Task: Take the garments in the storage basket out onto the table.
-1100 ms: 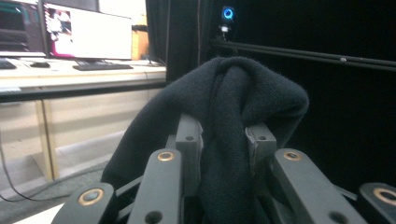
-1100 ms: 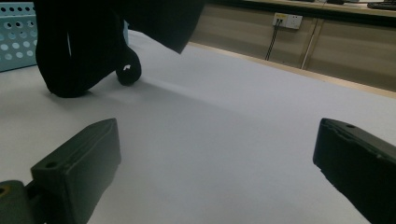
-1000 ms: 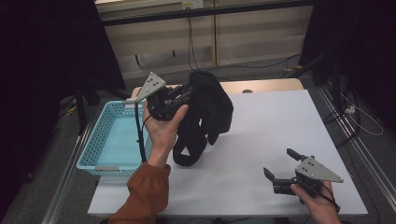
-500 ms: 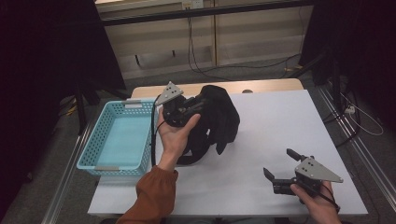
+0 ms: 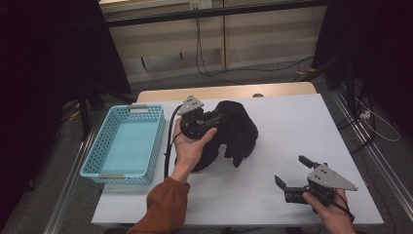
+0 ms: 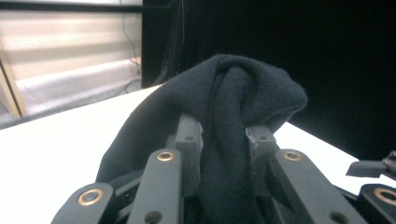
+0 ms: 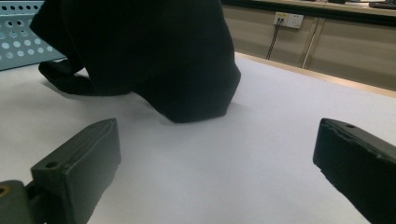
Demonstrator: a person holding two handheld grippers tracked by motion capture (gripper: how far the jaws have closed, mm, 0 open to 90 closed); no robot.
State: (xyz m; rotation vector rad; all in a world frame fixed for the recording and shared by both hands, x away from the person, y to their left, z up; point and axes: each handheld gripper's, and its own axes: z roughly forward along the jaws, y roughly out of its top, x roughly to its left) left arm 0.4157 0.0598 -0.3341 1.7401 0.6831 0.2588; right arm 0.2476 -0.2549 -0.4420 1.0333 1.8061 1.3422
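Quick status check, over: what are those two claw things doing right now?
Left gripper shut on black cloth, bunched on the white table. Right gripper open, holding nothing, apart from cloth. Blue basket beside the cloth; nothing between them.

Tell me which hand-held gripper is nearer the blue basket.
Left. The left hand-held gripper is clamped on the black garment just to the right of the blue basket. The right hand-held gripper sits open near the table's front right corner, far from the basket.
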